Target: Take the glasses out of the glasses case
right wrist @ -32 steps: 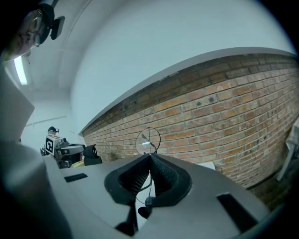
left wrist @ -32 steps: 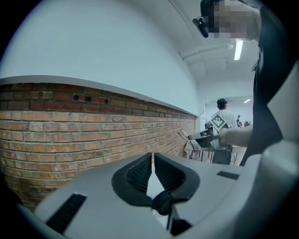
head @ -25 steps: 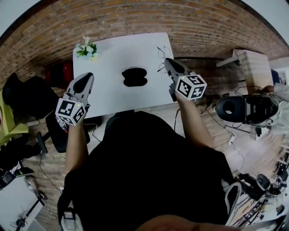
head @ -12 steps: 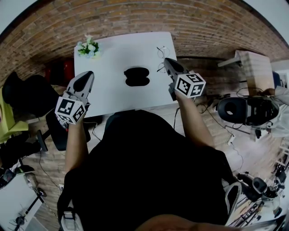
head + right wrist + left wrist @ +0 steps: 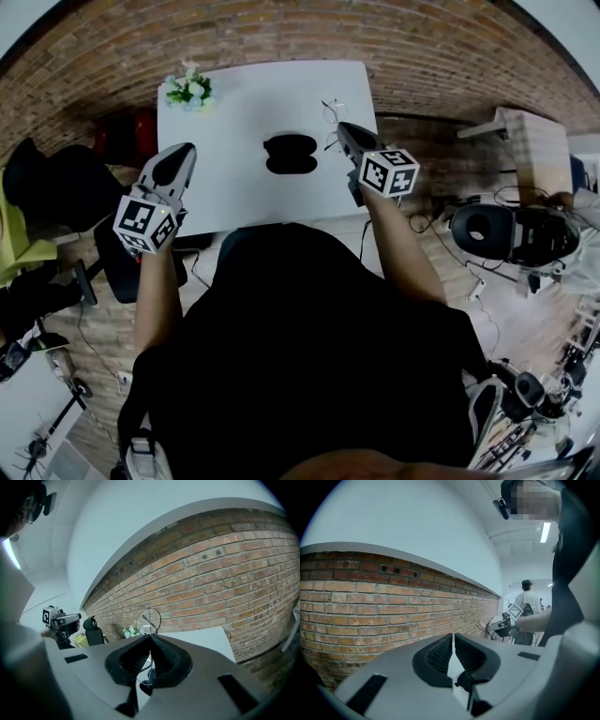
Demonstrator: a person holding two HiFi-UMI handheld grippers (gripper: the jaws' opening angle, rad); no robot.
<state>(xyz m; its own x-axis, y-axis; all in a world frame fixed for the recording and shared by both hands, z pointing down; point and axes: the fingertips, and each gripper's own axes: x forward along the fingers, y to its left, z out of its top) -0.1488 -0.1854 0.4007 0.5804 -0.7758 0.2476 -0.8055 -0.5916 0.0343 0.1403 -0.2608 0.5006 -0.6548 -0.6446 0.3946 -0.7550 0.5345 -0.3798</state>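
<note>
Between the shut jaws of my right claw (image 5: 150, 638) sit the wire-rimmed glasses (image 5: 149, 619), out of the black glasses case (image 5: 291, 155) lying to its left on the white table (image 5: 234, 112). I'd pinch lightly and set them down flat. My left claw (image 5: 453, 638) is closed and empty.

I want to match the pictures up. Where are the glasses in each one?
Head view: glasses at the right claw's tip, right of the black case.
Left gripper view: tiny wire shape far off at that claw's tip, probably them.
Right gripper view: pinched in the claw, one lens sticking up.
Shared landmark: the brick wall.
</note>
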